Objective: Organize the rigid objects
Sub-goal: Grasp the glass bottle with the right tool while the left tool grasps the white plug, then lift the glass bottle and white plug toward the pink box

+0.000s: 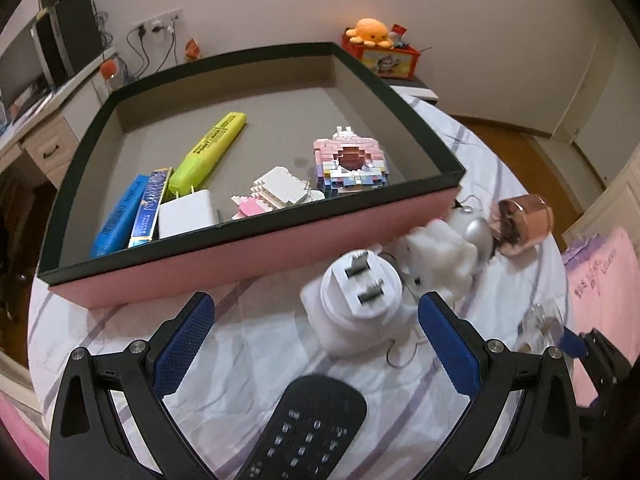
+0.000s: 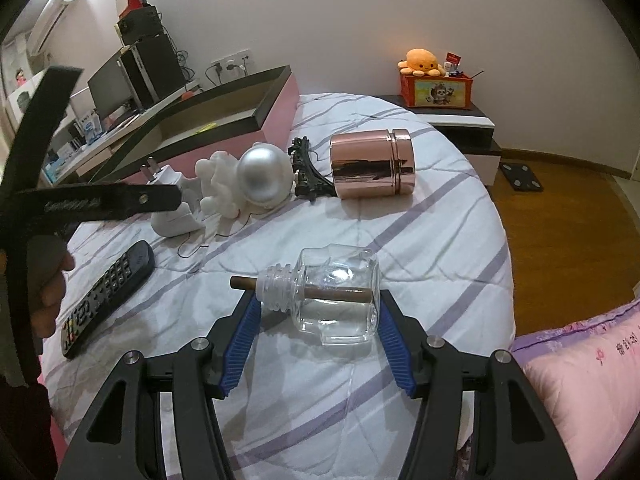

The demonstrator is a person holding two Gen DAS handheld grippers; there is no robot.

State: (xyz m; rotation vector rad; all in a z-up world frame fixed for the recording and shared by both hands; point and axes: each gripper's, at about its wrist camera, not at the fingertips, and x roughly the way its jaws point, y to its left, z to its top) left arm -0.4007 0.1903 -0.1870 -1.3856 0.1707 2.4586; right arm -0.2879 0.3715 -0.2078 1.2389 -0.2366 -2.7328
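Observation:
My left gripper (image 1: 316,304) hangs open over a white plug adapter (image 1: 360,300) that lies prongs-up on the bed; neither pad touches it. Just beyond stands a pink box with a dark rim (image 1: 256,236), holding a yellow highlighter (image 1: 208,152), blue packs, a white charger and two brick models. A black remote (image 1: 308,432) lies under the gripper's base. In the right wrist view my right gripper (image 2: 318,300) is shut on a clear glass bottle (image 2: 340,304) with a brown stick through its neck. One pad sits at the neck and the other at the base.
Near the box on the striped bedcover (image 2: 440,240) lie a white plush figure (image 2: 220,188), a silver ball (image 2: 262,178), a black comb-like piece (image 2: 306,172) and a copper jar (image 2: 372,164) on its side. A pink pillow (image 2: 580,360) is at right. A hand (image 2: 48,292) holds the left gripper.

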